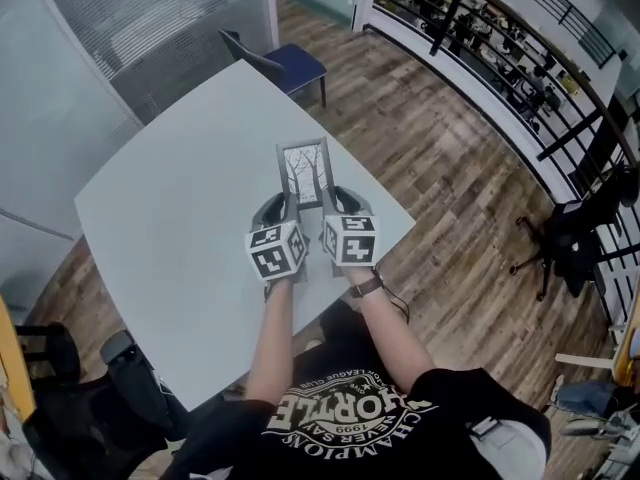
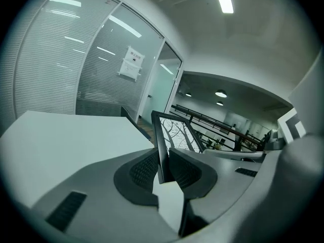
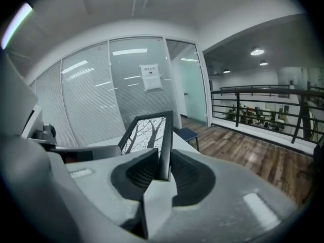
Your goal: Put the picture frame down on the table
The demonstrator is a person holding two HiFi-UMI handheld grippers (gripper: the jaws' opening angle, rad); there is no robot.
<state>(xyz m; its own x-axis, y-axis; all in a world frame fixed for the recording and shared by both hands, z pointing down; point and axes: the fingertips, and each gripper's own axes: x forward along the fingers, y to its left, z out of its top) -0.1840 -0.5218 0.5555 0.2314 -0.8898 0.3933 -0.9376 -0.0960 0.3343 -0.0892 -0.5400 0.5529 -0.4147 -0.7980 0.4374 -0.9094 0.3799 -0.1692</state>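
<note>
A small black picture frame (image 1: 304, 173) with a bare-tree print is held above the white table (image 1: 170, 208), tilted back with its picture facing up. My left gripper (image 1: 278, 211) is shut on the frame's left edge (image 2: 161, 151). My right gripper (image 1: 338, 204) is shut on its right edge (image 3: 166, 146). In the left gripper view the print (image 2: 178, 134) slopes away to the right. In the right gripper view the print (image 3: 147, 133) leans off to the left. The frame's lower edge is hidden behind the grippers' marker cubes in the head view.
A blue chair (image 1: 285, 63) stands at the table's far corner. Glass partitions (image 1: 120, 28) run along the left. A black railing (image 1: 500, 78) and wooden floor (image 1: 440, 168) lie to the right. An office chair (image 1: 570, 233) stands at far right.
</note>
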